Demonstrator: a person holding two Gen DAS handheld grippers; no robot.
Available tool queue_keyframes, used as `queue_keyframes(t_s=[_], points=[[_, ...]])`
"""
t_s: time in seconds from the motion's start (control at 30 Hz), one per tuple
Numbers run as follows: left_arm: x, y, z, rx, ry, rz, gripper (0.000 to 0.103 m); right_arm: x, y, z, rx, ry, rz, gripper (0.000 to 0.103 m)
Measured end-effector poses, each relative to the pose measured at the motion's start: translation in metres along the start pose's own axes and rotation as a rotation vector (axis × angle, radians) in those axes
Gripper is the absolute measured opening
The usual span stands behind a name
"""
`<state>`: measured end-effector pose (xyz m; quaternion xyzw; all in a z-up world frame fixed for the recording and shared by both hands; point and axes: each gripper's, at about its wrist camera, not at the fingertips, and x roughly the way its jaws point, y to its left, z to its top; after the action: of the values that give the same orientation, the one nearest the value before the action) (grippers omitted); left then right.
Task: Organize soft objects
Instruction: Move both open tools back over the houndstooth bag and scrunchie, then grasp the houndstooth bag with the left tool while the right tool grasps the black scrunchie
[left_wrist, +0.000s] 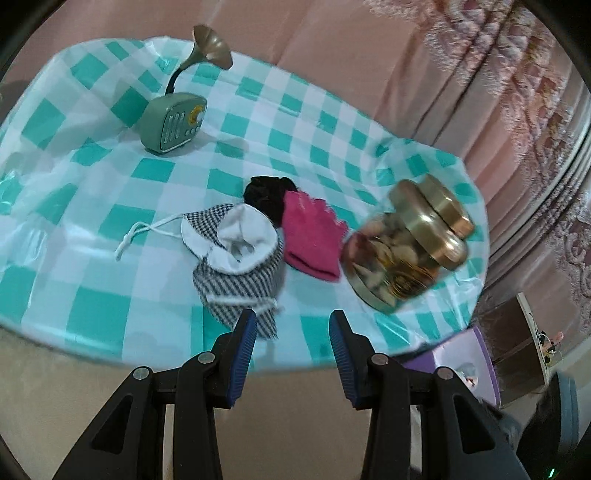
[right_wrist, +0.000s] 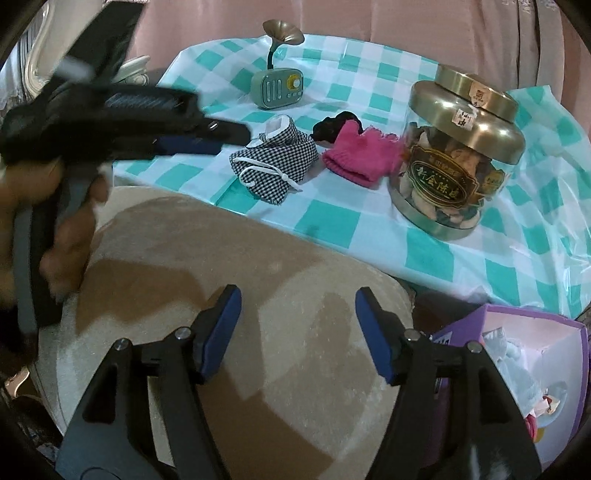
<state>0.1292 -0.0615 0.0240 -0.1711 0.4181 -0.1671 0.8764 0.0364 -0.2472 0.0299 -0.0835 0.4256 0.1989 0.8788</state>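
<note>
A black-and-white checked drawstring pouch (left_wrist: 236, 258) (right_wrist: 275, 162) lies on the teal checked tablecloth (left_wrist: 110, 206) (right_wrist: 332, 221). Just right of it is a pink knitted glove (left_wrist: 314, 236) (right_wrist: 358, 155), and a black soft item (left_wrist: 267, 197) (right_wrist: 334, 123) lies behind both. My left gripper (left_wrist: 293, 321) is open and holds nothing, its tips just short of the pouch's near corner. In the right wrist view it appears blurred at the left, held by a hand (right_wrist: 74, 221). My right gripper (right_wrist: 297, 299) is open and holds nothing, hovering over a beige cushion (right_wrist: 240, 277) in front of the table.
A glass jar with a gold lid (left_wrist: 406, 240) (right_wrist: 458, 147) stands right of the glove. A green radio with a brass horn (left_wrist: 173, 125) (right_wrist: 277, 86) is at the back. A purple box (left_wrist: 461, 354) (right_wrist: 517, 350) with soft things inside sits below the table's right edge. Pink curtains hang behind.
</note>
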Motion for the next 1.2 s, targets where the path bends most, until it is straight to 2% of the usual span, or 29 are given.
queue_keyframes(t_s=[0.17, 0.2, 0.27, 0.33, 0.37, 0.4, 0.43, 0.47, 0.5, 0.6, 0.73, 0.83, 0.9, 1.07, 1.2], points=[[0.03, 0.007, 0.031, -0.009, 0.039, 0.063, 0.044, 0.005, 0.0, 0.0, 0.002, 0.014, -0.008, 0.074], [0.035, 0.007, 0.035, -0.003, 0.047, 0.077, 0.049, 0.006, 0.0, 0.0, 0.003, 0.017, -0.008, 0.074], [0.053, 0.009, 0.044, -0.004, 0.089, 0.122, 0.053, 0.007, -0.002, 0.0, 0.009, 0.024, -0.003, 0.075], [0.068, 0.011, 0.049, -0.009, 0.125, 0.148, 0.052, 0.007, -0.003, 0.0, 0.016, 0.027, 0.001, 0.076], [0.074, 0.013, 0.049, -0.005, 0.136, 0.161, 0.046, 0.007, -0.004, -0.001, 0.018, 0.028, 0.002, 0.077], [0.078, 0.016, 0.051, -0.013, 0.142, 0.168, 0.021, 0.008, -0.004, 0.0, 0.02, 0.031, 0.003, 0.077], [0.083, 0.022, 0.052, -0.037, 0.148, 0.164, 0.015, 0.009, -0.005, 0.0, 0.021, 0.034, 0.003, 0.077], [0.088, 0.03, 0.053, -0.071, 0.16, 0.131, 0.015, 0.011, -0.006, 0.001, 0.024, 0.04, 0.005, 0.077], [0.091, 0.037, 0.054, -0.101, 0.166, 0.105, 0.01, 0.011, -0.006, 0.001, 0.027, 0.044, 0.006, 0.078], [0.085, 0.055, 0.054, -0.185, 0.112, 0.031, 0.007, 0.015, -0.008, 0.002, 0.035, 0.059, 0.011, 0.079], [0.047, 0.075, 0.055, -0.258, -0.066, -0.033, 0.007, 0.017, -0.008, 0.006, 0.036, 0.064, 0.018, 0.079], [0.022, 0.089, 0.053, -0.295, -0.169, -0.018, 0.007, 0.019, -0.007, 0.015, 0.021, 0.058, 0.005, 0.079], [0.009, 0.095, 0.048, -0.309, -0.226, 0.018, 0.007, 0.022, -0.004, 0.024, -0.001, 0.055, -0.012, 0.079], [0.003, 0.1, 0.043, -0.325, -0.271, 0.026, 0.007, 0.034, 0.014, 0.056, -0.11, 0.021, -0.078, 0.079], [-0.004, 0.102, 0.041, -0.338, -0.315, 0.025, 0.007, 0.053, 0.028, 0.1, -0.19, -0.046, -0.196, 0.079]])
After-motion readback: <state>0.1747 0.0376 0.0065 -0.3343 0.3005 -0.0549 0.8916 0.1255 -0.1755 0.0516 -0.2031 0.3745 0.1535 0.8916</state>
